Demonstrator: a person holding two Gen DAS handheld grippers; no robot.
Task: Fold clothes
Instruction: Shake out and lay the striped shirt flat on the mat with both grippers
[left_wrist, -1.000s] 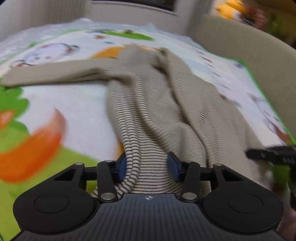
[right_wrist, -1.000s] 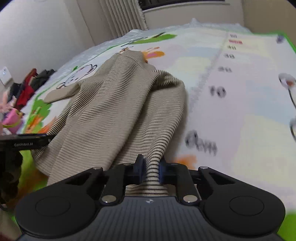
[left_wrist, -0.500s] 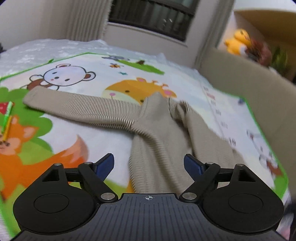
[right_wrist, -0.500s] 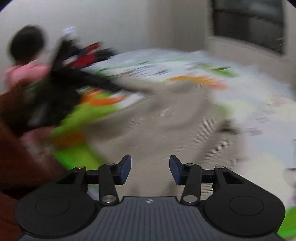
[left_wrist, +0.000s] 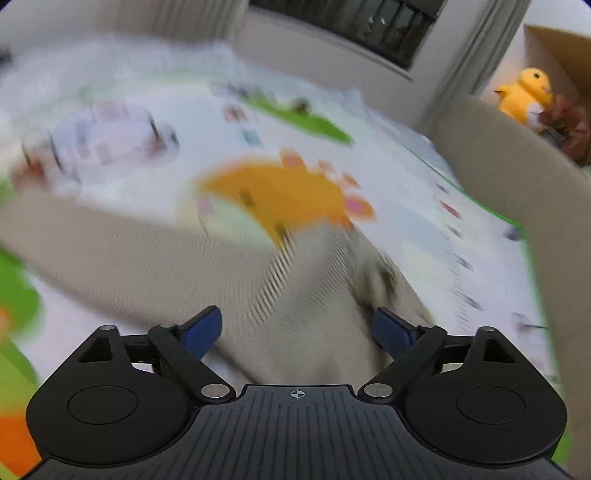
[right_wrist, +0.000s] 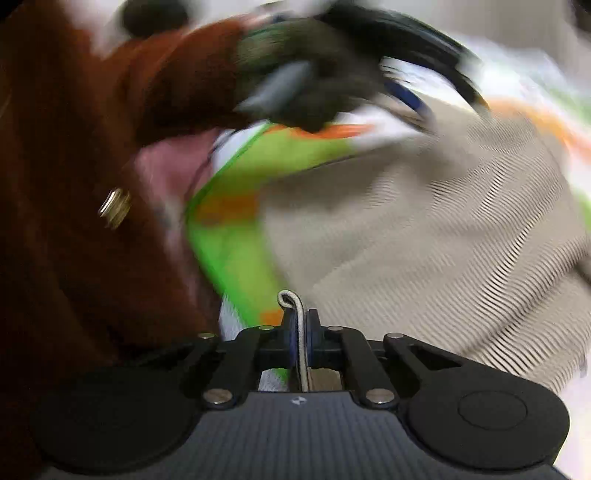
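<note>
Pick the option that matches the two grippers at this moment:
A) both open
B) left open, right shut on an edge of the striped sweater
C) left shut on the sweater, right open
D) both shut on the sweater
B: the left gripper has its jaws spread wide above the striped sweater, while the right gripper pinches a thin fold of its edge.
</note>
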